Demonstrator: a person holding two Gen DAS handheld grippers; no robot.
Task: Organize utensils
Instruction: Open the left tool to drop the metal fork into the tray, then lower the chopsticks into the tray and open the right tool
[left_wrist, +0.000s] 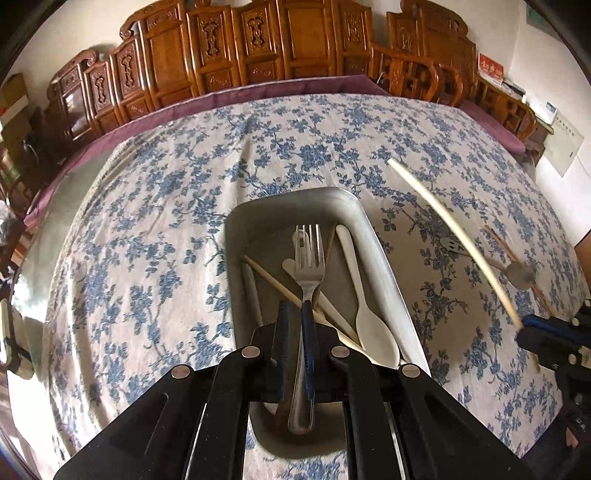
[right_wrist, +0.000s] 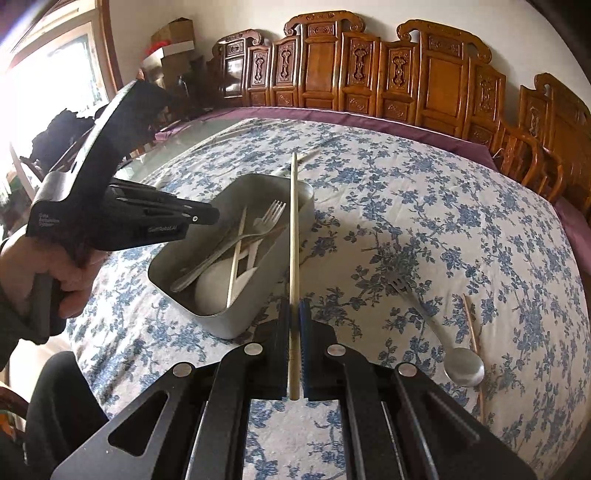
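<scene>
Setting: home dining room. Evidence: a large table (left_wrist: 184, 229) is covered with a blue floral cloth (right_wrist: 424, 206) over a purple under-cloth (left_wrist: 295, 85); carved wooden chairs (right_wrist: 369, 74) are ranged along a white wall; cardboard boxes (right_wrist: 173, 40) are stacked beside a bright window (right_wrist: 48, 74).

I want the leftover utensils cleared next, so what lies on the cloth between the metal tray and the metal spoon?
Only bare floral tablecloth lies between the metal tray and the metal spoon, as the right wrist view shows.
</scene>
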